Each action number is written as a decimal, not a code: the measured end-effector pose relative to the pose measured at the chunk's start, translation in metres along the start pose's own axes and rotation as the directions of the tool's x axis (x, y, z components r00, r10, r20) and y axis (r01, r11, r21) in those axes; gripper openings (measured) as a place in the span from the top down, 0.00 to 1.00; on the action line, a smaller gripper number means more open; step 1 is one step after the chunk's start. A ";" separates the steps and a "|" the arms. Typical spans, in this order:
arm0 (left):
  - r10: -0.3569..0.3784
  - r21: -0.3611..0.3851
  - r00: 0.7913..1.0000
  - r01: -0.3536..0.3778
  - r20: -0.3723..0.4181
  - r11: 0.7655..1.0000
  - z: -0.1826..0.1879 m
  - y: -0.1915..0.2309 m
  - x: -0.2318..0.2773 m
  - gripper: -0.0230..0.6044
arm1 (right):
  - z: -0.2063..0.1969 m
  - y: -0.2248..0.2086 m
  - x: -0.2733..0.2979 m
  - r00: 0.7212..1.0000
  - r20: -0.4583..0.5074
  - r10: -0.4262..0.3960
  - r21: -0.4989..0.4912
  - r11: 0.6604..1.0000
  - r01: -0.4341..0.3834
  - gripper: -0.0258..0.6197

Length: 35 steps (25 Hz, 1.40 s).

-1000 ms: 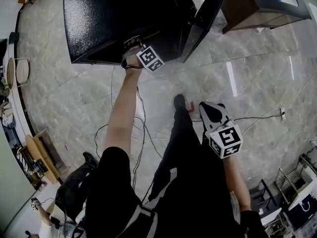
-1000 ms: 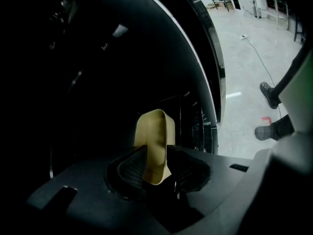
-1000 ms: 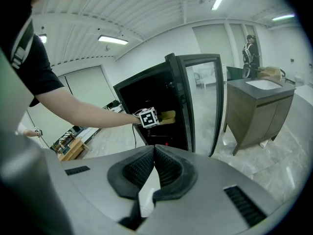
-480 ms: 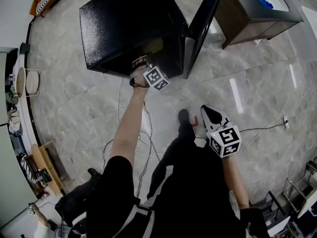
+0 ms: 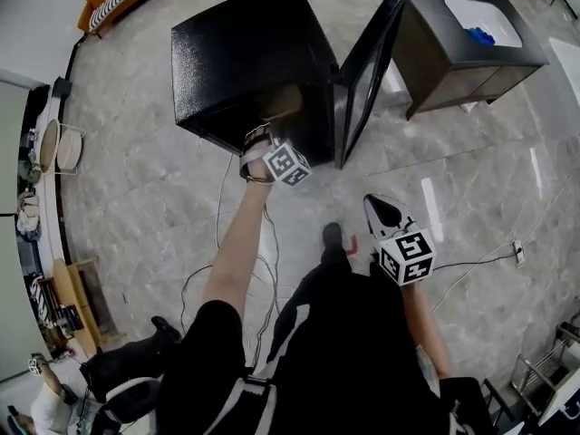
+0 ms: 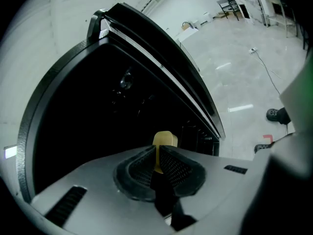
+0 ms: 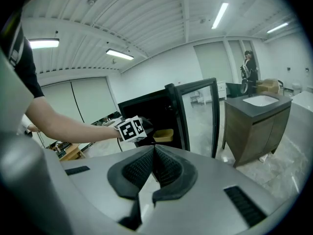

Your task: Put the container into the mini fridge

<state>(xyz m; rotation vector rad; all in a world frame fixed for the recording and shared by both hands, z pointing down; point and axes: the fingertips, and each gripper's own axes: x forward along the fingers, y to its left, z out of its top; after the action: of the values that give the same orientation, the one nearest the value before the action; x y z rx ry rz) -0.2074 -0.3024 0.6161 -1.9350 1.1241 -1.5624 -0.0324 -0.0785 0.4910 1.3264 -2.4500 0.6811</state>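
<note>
The black mini fridge [image 5: 245, 53] stands on the marble floor with its door [image 5: 367, 75] swung open to the right. My left gripper [image 5: 261, 137] is at the fridge mouth, shut on the rim of a shallow yellow container [image 5: 283, 105]. In the left gripper view the thin yellow rim sits between the closed pads of the left gripper [image 6: 157, 155], with the container [image 6: 165, 140] in front of the dark interior. My right gripper [image 5: 375, 207] hangs low by my leg, shut and holding nothing. From the right gripper view the right gripper [image 7: 154, 155] faces the fridge, the container [image 7: 163, 135] and the open door [image 7: 195, 116].
A dark cabinet [image 5: 462, 34] with a white top stands right of the open door. Cables [image 5: 263, 243] trail over the floor in front of the fridge, near my shoe [image 5: 332, 236]. A person [image 7: 248, 70] stands far behind the cabinet. Shelving [image 5: 54, 288] lines the left wall.
The head view has pulled back, so the fridge sits lower and shows whole. The yellow container now shows at the fridge mouth in my left gripper. The right gripper has barely moved.
</note>
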 end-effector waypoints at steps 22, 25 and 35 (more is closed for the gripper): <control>0.096 -0.316 0.990 -0.059 0.103 0.947 0.141 -0.029 -0.208 0.91 | 0.021 -0.080 -0.106 0.989 0.049 0.136 -0.079 0.988 -0.132 0.93; 0.100 -0.411 0.984 -0.031 0.149 0.911 0.168 -0.045 -0.248 0.91 | 0.018 -0.088 -0.124 0.989 0.030 0.148 -0.071 0.987 -0.145 0.93; 0.093 -0.633 0.970 0.073 0.225 0.771 0.209 -0.108 -0.342 0.91 | 0.013 -0.088 -0.169 0.978 0.031 0.207 -0.122 0.972 -0.202 0.93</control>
<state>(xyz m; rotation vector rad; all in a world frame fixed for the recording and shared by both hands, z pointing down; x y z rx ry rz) 0.0093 -0.0038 0.4262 -2.4475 1.7008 -0.9377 0.1333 -0.0064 0.4285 1.0658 -2.6425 0.5485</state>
